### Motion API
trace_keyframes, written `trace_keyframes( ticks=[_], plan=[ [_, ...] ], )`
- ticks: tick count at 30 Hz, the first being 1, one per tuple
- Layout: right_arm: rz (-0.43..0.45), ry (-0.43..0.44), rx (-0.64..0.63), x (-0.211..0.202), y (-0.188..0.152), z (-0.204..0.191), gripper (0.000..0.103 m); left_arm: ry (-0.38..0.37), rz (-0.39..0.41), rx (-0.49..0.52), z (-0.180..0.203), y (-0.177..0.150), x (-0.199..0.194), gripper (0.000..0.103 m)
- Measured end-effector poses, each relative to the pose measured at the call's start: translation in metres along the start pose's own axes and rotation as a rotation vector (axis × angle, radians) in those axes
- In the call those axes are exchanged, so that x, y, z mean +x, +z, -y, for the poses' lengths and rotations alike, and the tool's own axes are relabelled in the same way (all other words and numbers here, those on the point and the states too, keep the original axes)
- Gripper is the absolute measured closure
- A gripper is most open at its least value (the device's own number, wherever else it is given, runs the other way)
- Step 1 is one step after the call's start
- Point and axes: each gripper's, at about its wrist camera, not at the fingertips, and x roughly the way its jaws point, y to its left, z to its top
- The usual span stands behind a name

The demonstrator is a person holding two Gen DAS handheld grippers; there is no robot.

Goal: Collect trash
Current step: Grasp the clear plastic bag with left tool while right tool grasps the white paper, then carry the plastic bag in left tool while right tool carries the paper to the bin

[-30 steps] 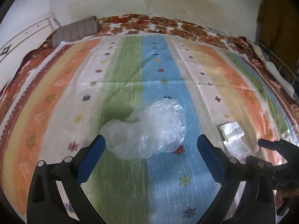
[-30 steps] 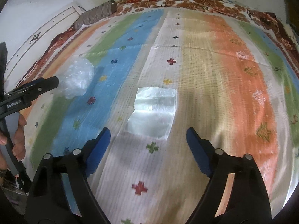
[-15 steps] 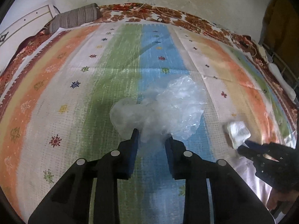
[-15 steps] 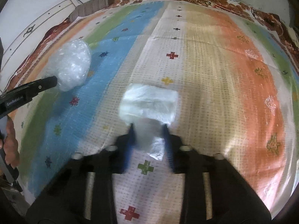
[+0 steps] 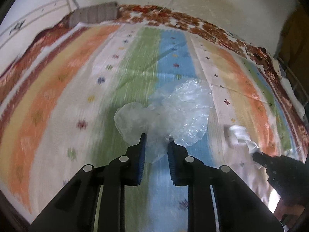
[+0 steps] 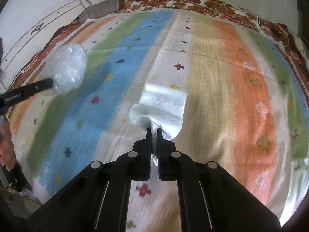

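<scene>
I have the striped bedspread [image 5: 63,89] filling both views, spread over a bed with a grey bolster pillow [image 5: 94,14] at its far end, and no bin or bag for the trash shows anywhere, so my first worry is having to carry two flimsy loads a long way with nowhere in sight to drop them. The crumpled clear plastic bag [image 5: 173,114] is the bigger load: my left hand-held gripper [image 5: 155,147] is closed on only its near neck, with a gap left between the blue pads, and the bulk balloons out beyond them. I judge that film slippery and light, so a quick swing could pull it out, or air could catch the loose part. The views are smeared with motion, so I cannot confirm how deep that bite is. The smaller white plastic wrapper [image 6: 164,108] is pinched by its near corner in my right hand-held gripper [image 6: 153,135], whose pads are pressed almost together; the rest hangs free just above the bedspread and could tear or slide out. The two grippers sit near each other, so a crossing move risks tangling the loads.
</scene>
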Motion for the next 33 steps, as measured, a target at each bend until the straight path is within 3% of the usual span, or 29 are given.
trace_keyframes(
  ticks=[12, 23, 33],
  plan=[
    [0.055, 0.025, -0.032, -0.078, -0.032, -0.026, 0.099, -0.05, 0.001, 0.023, 0.038, -0.028, -0.059, 0.086],
    [0.158, 0.047, -0.048, -0.16, -0.065, -0.04, 0.099, -0.161, 0.034, 0.049, 0.067, -0.062, -0.128, 0.086],
    [0.213, 0.076, -0.041, -0.219, -0.107, -0.048, 0.099, -0.222, 0.016, 0.018, 0.065, -0.096, -0.171, 0.086]
  ],
)
